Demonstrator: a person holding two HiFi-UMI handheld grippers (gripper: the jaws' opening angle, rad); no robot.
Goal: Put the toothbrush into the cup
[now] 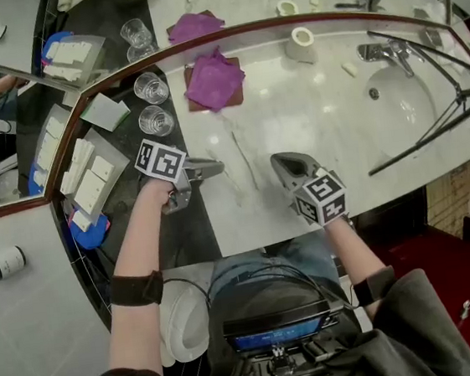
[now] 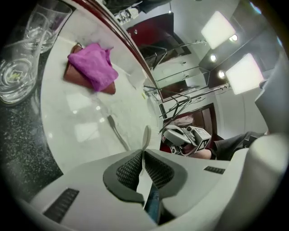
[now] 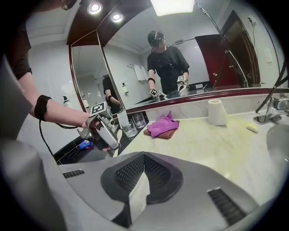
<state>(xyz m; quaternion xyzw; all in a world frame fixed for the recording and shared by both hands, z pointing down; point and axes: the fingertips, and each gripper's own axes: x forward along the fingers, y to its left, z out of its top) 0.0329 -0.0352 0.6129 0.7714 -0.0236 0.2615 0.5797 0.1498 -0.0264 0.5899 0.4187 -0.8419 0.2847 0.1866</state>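
Observation:
My left gripper (image 1: 212,169) (image 2: 143,153) is shut on a pale slim toothbrush (image 2: 146,135), whose rounded end sticks out past the tips. It hovers low at the marble counter's (image 1: 313,132) left edge. Another slim stick-like thing (image 1: 245,161) (image 2: 116,131) lies on the marble just ahead of it. My right gripper (image 1: 276,161) (image 3: 143,158) is shut with nothing in it, a short way to the right, tips facing the left gripper (image 3: 101,131). A white cup (image 1: 301,42) (image 3: 217,113) stands at the back by the mirror. Clear glasses (image 1: 156,120) (image 3: 131,128) stand on the dark strip at the left.
A pink cloth (image 1: 213,80) (image 2: 92,67) lies on a brown mat at the back. A sink (image 1: 416,107) with a tap (image 1: 388,50) is at the right, and thin black rods (image 1: 431,131) reach over it. A tray of sachets (image 1: 91,178) sits at the left.

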